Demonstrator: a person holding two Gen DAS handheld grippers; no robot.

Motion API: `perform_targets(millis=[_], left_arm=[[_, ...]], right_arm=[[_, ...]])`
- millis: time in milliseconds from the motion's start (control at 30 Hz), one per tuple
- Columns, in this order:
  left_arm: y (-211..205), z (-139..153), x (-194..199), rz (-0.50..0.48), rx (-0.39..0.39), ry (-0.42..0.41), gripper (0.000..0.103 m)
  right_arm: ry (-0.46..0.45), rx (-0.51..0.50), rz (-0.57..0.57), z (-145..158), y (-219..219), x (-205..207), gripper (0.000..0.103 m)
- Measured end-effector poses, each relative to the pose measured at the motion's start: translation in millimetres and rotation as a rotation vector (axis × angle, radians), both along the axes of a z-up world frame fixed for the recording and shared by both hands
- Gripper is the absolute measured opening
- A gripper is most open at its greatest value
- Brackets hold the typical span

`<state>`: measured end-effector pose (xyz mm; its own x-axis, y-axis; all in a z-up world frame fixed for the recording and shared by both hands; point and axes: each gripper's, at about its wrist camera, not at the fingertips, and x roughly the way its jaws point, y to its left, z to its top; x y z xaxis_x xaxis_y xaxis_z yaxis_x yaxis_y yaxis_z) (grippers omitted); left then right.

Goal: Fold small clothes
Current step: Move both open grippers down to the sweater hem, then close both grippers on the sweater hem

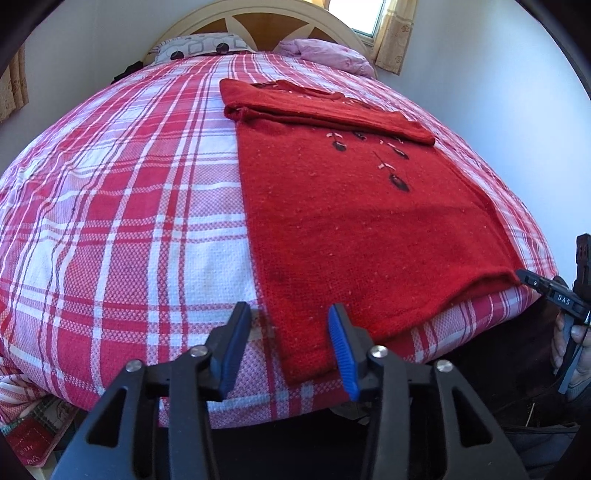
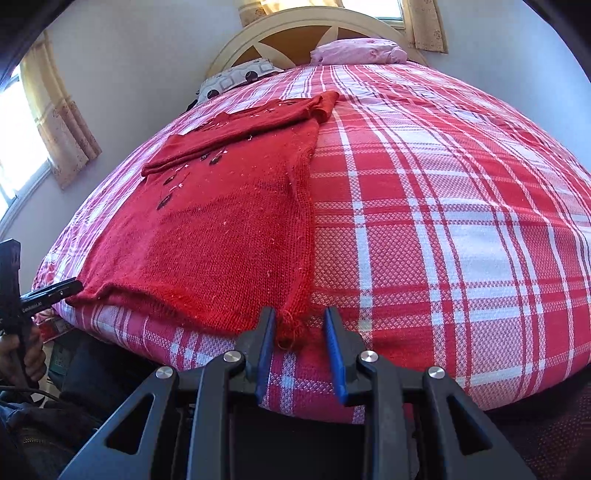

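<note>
A red knit sweater (image 1: 351,221) lies flat on the plaid bed, with its sleeves folded across the chest at the far end. Its hem hangs slightly over the near bed edge. My left gripper (image 1: 288,310) straddles the hem's left corner; the blue pads stand apart and the left one is off the cloth. My right gripper (image 2: 299,314) straddles the hem's right corner (image 2: 291,332), which is bunched against the left pad with a gap to the right pad. Each gripper's tip also shows in the other view: the right gripper (image 1: 524,277) and the left gripper (image 2: 72,286), both at the hem.
A red and white plaid sheet (image 1: 129,221) covers the bed. A patterned pillow (image 1: 199,46) and a pink pillow (image 1: 328,53) lie by the headboard (image 2: 295,33). Walls and curtained windows stand on both sides. A hand (image 2: 22,354) holds the left gripper's handle.
</note>
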<state>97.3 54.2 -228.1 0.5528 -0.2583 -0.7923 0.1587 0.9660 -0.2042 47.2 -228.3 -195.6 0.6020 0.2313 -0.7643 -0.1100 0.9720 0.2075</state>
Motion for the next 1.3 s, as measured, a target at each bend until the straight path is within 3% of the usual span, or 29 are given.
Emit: perform_targets(millis=[467, 533, 600, 700, 867, 1000, 1300], left_arm=[[-6.9, 2.1, -4.1, 0.009, -0.03, 0.042, 0.037], [-8.4, 1.9, -4.4, 0.005, -0.021, 0.04, 0.037], [-5.4, 1.6, -4.0, 0.006, -0.021, 0.036, 0.014], [3.4, 4.6, -0.8, -0.01, -0.092, 0.045, 0.006], [19.4, 17.7, 2.0, 0.002, -0.197, 0.019, 0.005], [29.9, 29.8, 9.0, -0.008, -0.301, 0.004, 0.005], [34.9, 59.8, 38.8, -0.012, -0.366, -0.048, 0.005]], right_arm=[[0.005, 0.047, -0.007, -0.6, -4.1, 1.2, 0.028], [0.003, 0.047, -0.007, 0.0, -3.6, 0.9, 0.019], [0.004, 0.078, 0.013, 0.7, -3.2, 0.5, 0.009], [-0.015, 0.096, 0.009, 4.1, -3.2, -1.8, 0.008], [-0.092, 0.253, -0.013, 23.9, -20.9, -6.1, 0.008], [-0.141, 0.307, 0.005, 42.0, -20.3, -1.3, 0.008], [-0.178, 0.428, -0.007, 64.9, -23.7, 34.6, 0.008]])
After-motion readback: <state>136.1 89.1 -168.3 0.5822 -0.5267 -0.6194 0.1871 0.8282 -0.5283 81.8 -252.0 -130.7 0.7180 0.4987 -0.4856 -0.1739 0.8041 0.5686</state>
